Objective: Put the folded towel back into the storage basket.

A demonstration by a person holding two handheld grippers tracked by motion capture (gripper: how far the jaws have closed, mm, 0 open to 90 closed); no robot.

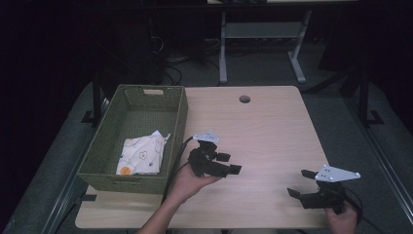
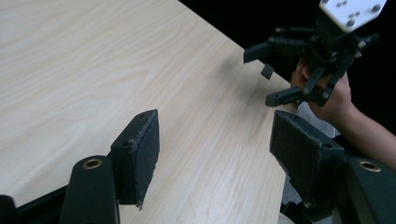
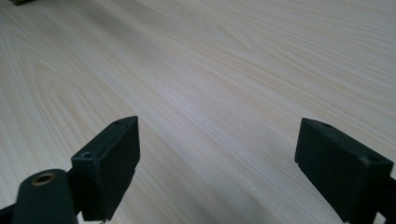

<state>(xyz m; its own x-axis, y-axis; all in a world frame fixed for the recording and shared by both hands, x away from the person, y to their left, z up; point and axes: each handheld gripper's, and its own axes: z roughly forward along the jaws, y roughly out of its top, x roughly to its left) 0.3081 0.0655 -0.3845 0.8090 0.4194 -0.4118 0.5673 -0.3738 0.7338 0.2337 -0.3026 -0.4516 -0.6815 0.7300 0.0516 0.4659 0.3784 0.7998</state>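
Observation:
My left gripper (image 1: 230,163) hovers over the middle of the light wooden table (image 1: 263,126), just right of the green basket (image 1: 97,146). It is open, and in the left gripper view its gap (image 2: 215,149) holds nothing but bare wood. My right gripper (image 1: 301,183) sits near the table's front right corner, open as well, with empty tabletop between its jaws (image 3: 219,163). The left gripper view also catches the right gripper (image 2: 273,77) and the hand holding it at the table's edge. A folded white cloth with a printed pattern (image 1: 142,155) lies inside the basket.
The woven green basket takes up the table's left side. A round cable hole (image 1: 244,99) is near the far edge. Beyond the table stand a white desk frame (image 1: 263,39) and cables on the floor.

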